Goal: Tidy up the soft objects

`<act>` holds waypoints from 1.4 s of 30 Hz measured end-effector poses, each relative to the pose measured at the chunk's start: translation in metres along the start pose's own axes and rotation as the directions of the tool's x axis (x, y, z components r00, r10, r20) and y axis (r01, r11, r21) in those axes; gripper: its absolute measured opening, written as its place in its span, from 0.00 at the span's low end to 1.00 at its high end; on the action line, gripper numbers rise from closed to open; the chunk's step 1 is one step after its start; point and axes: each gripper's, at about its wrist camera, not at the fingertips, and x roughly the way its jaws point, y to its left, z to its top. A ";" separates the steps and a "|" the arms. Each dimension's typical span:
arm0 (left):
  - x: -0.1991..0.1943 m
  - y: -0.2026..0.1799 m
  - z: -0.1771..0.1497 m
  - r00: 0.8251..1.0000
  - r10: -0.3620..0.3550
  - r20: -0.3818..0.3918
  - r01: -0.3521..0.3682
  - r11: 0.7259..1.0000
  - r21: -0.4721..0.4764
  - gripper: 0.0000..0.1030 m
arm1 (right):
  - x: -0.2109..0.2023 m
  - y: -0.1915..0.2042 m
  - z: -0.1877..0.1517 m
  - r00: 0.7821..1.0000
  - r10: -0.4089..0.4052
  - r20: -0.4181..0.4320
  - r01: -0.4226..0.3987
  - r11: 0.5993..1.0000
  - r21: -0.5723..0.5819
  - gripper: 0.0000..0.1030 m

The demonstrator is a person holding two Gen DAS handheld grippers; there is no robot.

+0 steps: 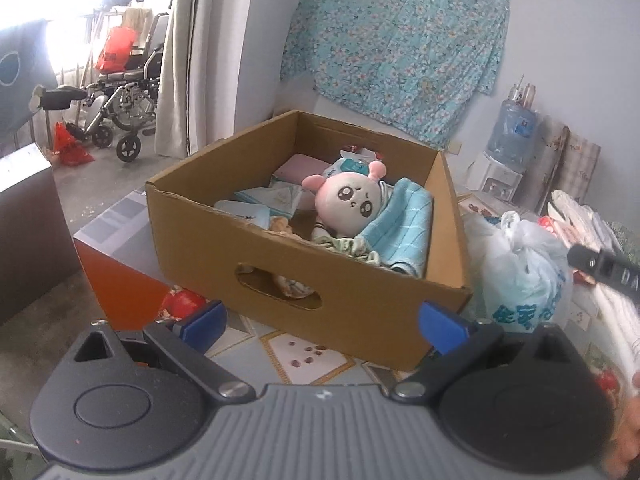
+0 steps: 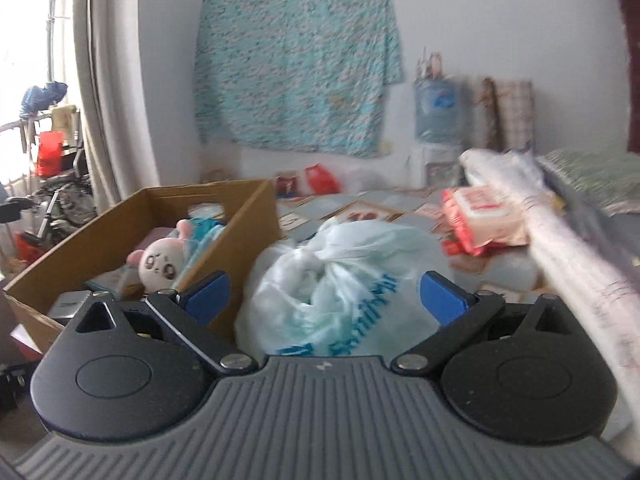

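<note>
My cardboard box already holds the pink plush doll and blue towel; both jaws open, empty; the knotted plastic bag remains outside.

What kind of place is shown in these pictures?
Probably a lived-in room of a home: a floral cloth hangs on the wall, a water dispenser stands in the corner, and a wheelchair sits by the curtain.

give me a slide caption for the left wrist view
Open left gripper faces a cardboard box holding a pink plush toy and a blue towel.
</note>
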 end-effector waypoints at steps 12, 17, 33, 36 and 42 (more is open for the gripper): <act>0.000 -0.018 0.002 0.997 0.067 0.027 -0.070 0.987 0.147 1.00 | -0.019 0.004 -0.008 0.997 0.039 -0.062 -0.038 0.999 0.009 0.99; 0.003 -0.012 0.005 0.997 0.077 0.016 -0.078 0.989 0.126 1.00 | -0.013 0.009 -0.015 0.987 0.103 -0.124 -0.099 0.994 0.039 0.99; 0.009 -0.007 0.009 0.983 0.183 0.011 -0.182 0.970 0.159 1.00 | 0.009 0.059 -0.024 0.947 0.199 -0.254 -0.217 0.975 -0.045 0.99; 0.012 -0.007 0.008 0.983 0.186 -0.001 -0.183 0.968 0.170 1.00 | 0.013 0.059 -0.024 0.944 0.199 -0.265 -0.216 0.976 -0.037 0.99; 0.017 -0.008 0.007 0.980 0.201 -0.015 -0.194 0.962 0.190 1.00 | 0.014 0.059 -0.025 0.942 0.203 -0.268 -0.224 0.973 -0.050 0.99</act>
